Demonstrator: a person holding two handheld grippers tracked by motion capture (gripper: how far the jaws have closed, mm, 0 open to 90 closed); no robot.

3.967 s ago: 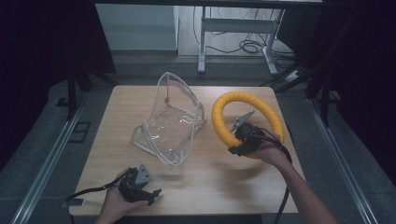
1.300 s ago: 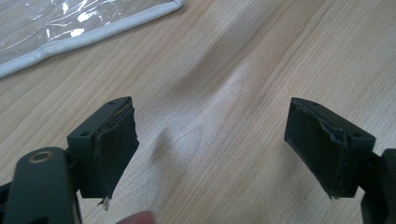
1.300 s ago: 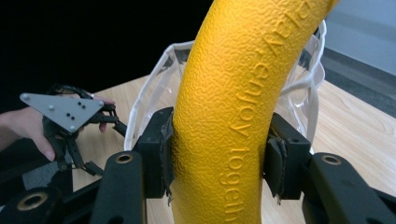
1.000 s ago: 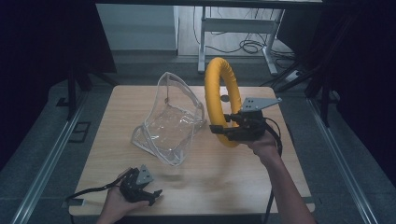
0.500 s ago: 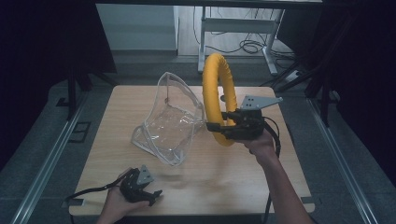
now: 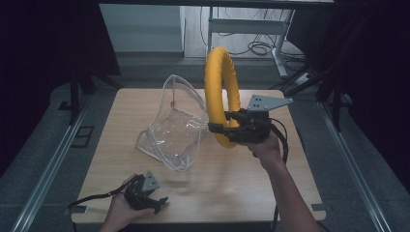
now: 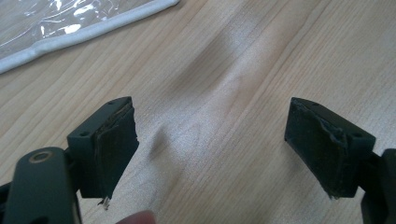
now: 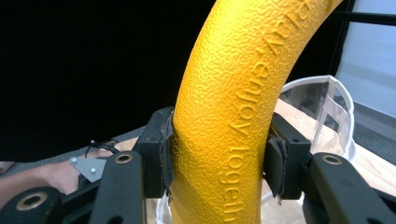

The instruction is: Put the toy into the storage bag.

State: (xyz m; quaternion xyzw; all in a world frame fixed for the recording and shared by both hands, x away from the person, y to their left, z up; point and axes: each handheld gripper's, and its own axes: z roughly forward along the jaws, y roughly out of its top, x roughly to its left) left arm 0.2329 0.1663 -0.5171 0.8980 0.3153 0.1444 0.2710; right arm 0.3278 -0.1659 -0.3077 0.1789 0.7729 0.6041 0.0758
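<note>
Yellow foam ring clamped at its lower arc by right gripper, upright beside clear plastic bag; probably light, squashy, grippy; left gripper open, resting on table

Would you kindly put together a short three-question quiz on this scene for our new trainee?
1. True or false: the right gripper holds the yellow foam ring upright above the table.
2. Which gripper is open? A) left gripper B) right gripper
3. Fill in: the clear plastic bag lies on the ring's ____ side in the high view.

Key
1. True; its jaws clamp the ring's lower part.
2. A; its jaws stand apart over bare wood near the table's front edge.
3. Left.
</note>
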